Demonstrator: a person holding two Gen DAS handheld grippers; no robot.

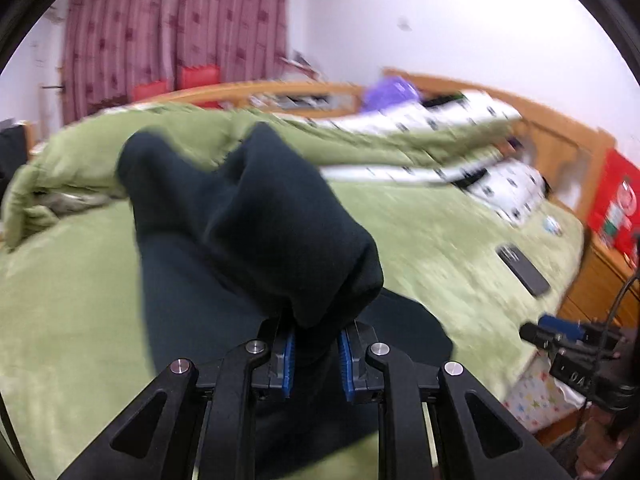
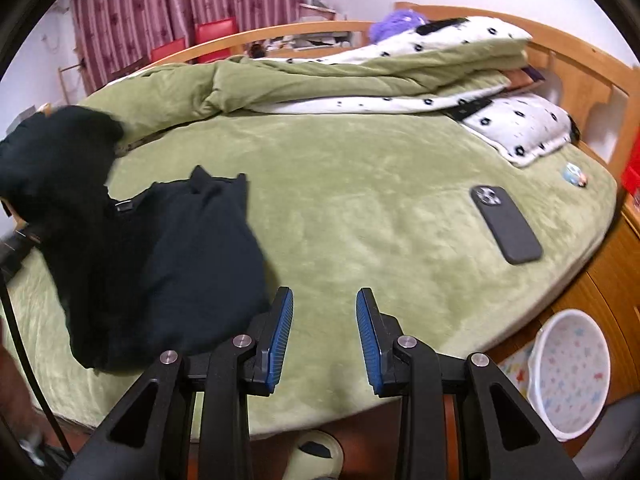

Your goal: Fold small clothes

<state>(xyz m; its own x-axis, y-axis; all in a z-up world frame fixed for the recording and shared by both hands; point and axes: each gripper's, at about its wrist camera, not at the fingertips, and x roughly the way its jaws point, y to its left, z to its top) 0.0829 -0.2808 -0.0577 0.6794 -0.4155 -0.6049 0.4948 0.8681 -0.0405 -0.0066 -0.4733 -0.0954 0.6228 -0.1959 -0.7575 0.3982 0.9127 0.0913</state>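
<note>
A: What room is this?

B: A bedroom. A bed (image 2: 360, 200) with a green fleecy cover fills most of the right wrist view, with a curved wooden bed frame (image 2: 580, 64) beyond it, a white wall, and dark pink patterned curtains (image 2: 180, 4) far ahead of the claws on the left.

A: And the garment?

B: The dark garment (image 2: 192, 248) lies on the cover, ahead and to the left of the right claw (image 2: 325, 332). One part of it is lifted: the left claw (image 1: 316, 356) is clamped on a bunch of that cloth, which rises straight in front of it and blocks much of its view.

A: The right claw?

B: Its blue pads stand apart with nothing between them, only green cover ahead.

A: What else lies around?

B: A dark phone (image 2: 506, 226) lies camera-side up, ahead and to the right of the right claw. Further out is a small round item (image 2: 574, 174), too small to tell. A rolled green quilt (image 2: 320, 76) and white pillows with black dots (image 2: 520, 128) lie far ahead. Low on the right, beside the bed, stands a white basket with coloured stars (image 2: 572, 376). A pale green slipper (image 2: 316, 454) lies on the floor below the right claw.

A: Any writing?

B: A red packet (image 1: 616, 200) at the far right of the left claw's view carries print, but it is blurred and unreadable.
</note>
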